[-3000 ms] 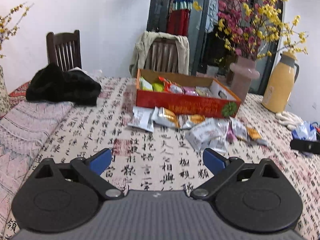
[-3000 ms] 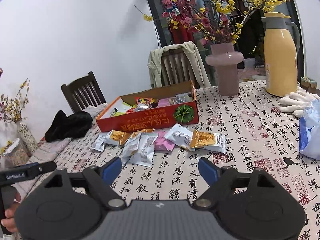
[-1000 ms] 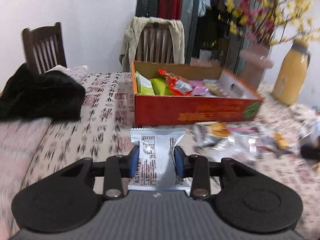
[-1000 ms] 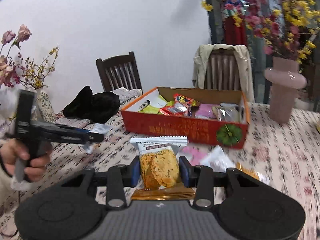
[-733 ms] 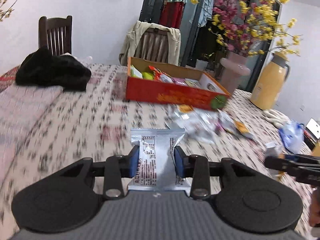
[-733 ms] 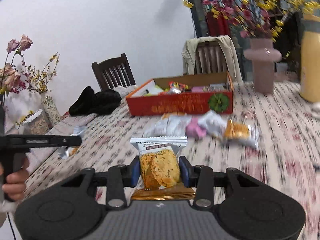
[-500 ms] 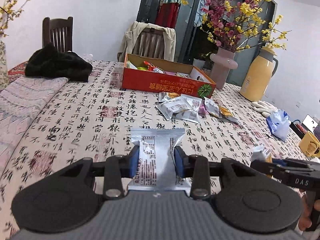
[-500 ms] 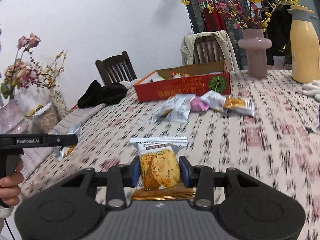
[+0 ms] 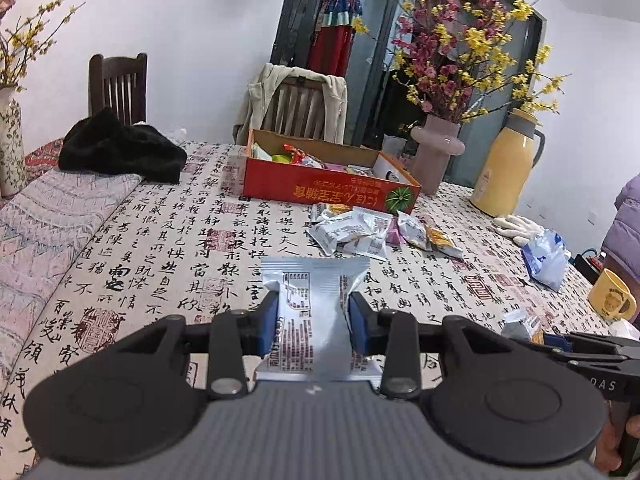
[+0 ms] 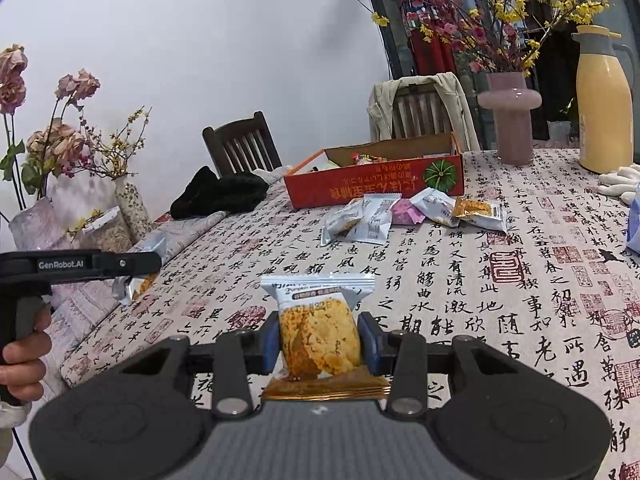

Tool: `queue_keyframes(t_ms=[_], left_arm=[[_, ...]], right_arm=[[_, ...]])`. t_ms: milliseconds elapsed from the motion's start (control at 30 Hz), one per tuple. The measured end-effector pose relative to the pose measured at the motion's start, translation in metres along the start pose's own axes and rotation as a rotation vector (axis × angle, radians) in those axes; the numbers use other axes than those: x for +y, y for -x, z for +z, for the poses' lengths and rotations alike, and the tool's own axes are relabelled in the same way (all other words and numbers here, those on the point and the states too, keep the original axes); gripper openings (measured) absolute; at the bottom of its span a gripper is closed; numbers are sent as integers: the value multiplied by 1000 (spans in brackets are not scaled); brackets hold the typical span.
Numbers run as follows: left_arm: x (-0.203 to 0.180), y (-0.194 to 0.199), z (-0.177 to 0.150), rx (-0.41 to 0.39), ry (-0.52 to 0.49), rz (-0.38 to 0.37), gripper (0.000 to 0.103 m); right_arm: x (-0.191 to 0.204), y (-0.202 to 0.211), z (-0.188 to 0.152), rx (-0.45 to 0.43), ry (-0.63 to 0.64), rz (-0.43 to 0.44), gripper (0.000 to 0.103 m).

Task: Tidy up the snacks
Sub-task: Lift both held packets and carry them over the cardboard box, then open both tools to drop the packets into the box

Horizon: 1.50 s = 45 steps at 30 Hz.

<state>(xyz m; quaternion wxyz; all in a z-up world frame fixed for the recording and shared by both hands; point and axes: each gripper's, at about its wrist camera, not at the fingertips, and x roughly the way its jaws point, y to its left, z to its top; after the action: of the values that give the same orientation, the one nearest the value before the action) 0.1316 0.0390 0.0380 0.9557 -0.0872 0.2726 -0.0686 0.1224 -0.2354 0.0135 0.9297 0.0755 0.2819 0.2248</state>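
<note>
Left gripper (image 9: 313, 323) fingers clamped on a silver foil snack packet (image 9: 314, 312), right gripper (image 10: 319, 338) on an orange cookie packet (image 10: 318, 340). Both upright. Red cardboard box (image 9: 320, 190) sat well ahead of both, slightly right; neither hand obviously closer.

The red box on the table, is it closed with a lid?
No, the red box is open at the top, and snack packets show inside it.
</note>
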Motion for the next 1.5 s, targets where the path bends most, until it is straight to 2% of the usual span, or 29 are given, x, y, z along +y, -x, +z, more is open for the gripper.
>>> queue_keyframes(t_ms=[200, 400, 500, 600, 767, 933, 1100, 1167, 1300, 1433, 1500], left_arm=[[12, -30, 34, 2, -4, -7, 38], [21, -89, 102, -52, -69, 6, 38], [26, -135, 147, -74, -85, 11, 38], [31, -185, 186, -64, -78, 13, 38], [41, -267, 220, -21, -58, 27, 38], [50, -338, 222, 73, -31, 62, 38], [59, -368, 213, 113, -13, 74, 44], [62, -372, 211, 117, -16, 67, 48], [61, -367, 209, 106, -13, 48, 65], [58, -363, 214, 95, -25, 62, 65], [58, -357, 215, 96, -21, 63, 65]], right_arm=[[-10, -21, 28, 5, -20, 25, 39], [-25, -67, 96, -22, -18, 51, 39], [-32, -104, 143, -48, -4, 56, 39], [-38, -153, 192, -63, 4, 67, 40], [-59, -255, 249, -12, -56, 57, 39], [-69, -344, 260, 64, -71, 3, 39], [-69, -404, 246, 148, -51, -36, 40], [-67, -415, 238, 165, -39, -41, 40], [-61, -431, 229, 204, -23, -32, 43], [-55, -430, 226, 214, -11, -44, 60], [-52, -424, 228, 206, -7, -50, 63]])
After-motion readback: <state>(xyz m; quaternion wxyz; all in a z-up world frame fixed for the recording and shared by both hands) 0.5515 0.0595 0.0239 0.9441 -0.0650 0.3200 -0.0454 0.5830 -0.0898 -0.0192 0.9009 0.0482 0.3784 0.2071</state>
